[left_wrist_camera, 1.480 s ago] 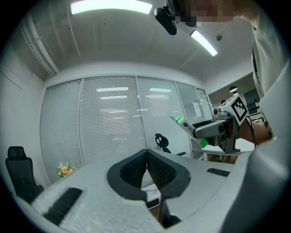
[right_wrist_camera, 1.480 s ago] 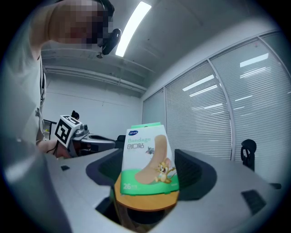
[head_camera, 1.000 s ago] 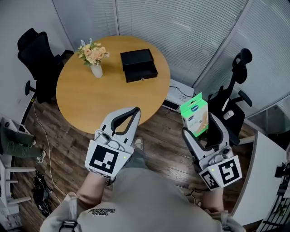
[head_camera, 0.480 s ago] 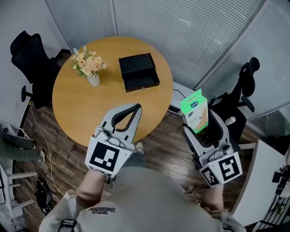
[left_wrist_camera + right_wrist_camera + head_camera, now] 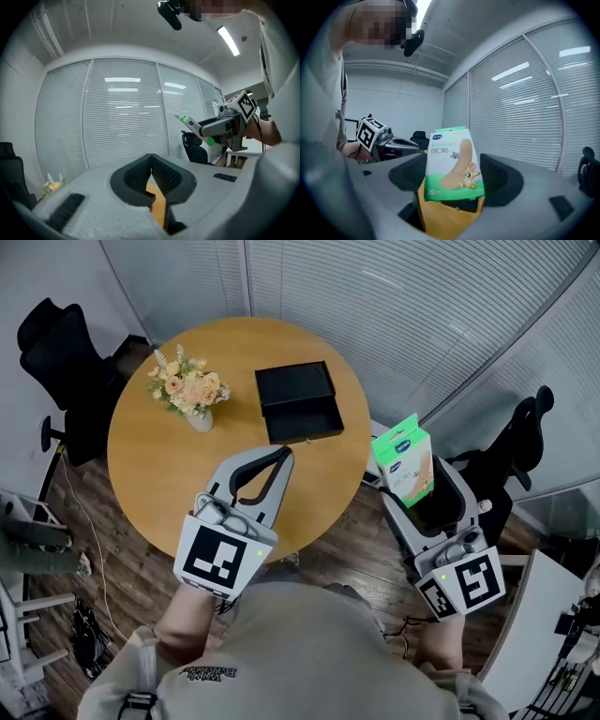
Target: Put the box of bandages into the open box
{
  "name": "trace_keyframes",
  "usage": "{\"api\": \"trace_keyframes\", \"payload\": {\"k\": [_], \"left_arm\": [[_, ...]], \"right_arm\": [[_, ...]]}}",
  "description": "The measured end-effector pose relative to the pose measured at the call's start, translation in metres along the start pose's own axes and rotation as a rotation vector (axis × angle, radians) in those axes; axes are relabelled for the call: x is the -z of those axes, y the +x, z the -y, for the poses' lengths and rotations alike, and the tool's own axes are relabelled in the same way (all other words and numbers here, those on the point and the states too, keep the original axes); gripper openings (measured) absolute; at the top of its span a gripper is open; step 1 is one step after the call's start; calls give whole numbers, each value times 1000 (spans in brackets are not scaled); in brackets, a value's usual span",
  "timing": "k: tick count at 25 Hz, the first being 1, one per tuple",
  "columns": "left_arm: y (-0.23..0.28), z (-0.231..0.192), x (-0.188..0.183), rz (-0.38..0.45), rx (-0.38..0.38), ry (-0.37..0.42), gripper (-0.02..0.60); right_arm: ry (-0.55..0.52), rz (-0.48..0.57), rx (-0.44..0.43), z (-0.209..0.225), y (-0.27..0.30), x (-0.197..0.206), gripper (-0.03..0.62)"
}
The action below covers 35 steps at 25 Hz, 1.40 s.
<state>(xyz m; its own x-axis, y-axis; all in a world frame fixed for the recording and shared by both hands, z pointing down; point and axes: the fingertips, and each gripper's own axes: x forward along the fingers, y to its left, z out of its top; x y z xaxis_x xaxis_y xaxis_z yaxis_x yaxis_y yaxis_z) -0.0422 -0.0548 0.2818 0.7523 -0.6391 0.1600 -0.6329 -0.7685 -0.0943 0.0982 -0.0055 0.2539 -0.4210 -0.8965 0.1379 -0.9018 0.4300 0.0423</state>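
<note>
Nearest the person, the right claw pinches the box of bandages by its lower part. The green and white carton stands upright between the jaws, printed face towards that claw's camera, and it hangs in the air just off the worktop's near right edge rather than over it. The left claw is level with it, off to its left and over the wood. Its jaws are pressed together at the tips with nothing between them, only the wood showing through the gap below.

Further ahead, forward and to the left of the right claw, the open box lies on the worktop. It is black, its lid is thrown back and its tray looks empty. A vase of flowers stands well left of it, ahead of the left claw.

So pickup looks done. What remains is carrying the carton over the tray, lowering it in and letting go.
</note>
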Motion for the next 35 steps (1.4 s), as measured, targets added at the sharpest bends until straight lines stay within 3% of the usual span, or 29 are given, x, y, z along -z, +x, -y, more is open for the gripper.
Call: {"api": "trace_keyframes", "payload": {"k": [17,21,25,35], "left_arm": [[7,-18,2,-39,-140,11,21],[16,-20,2,-59,-202,-4,21],[32,-22,10,-83,-240,33,21],[60,-36,25,-121,-363,-14,21]], "right_arm": [[-55,-24,-181,18,39,-3,348],[-62,-36,-247,34,53,4,348],[-70,-49,-351,46,69,10,348],[-156,-143,-565,70,118,35,348]]}}
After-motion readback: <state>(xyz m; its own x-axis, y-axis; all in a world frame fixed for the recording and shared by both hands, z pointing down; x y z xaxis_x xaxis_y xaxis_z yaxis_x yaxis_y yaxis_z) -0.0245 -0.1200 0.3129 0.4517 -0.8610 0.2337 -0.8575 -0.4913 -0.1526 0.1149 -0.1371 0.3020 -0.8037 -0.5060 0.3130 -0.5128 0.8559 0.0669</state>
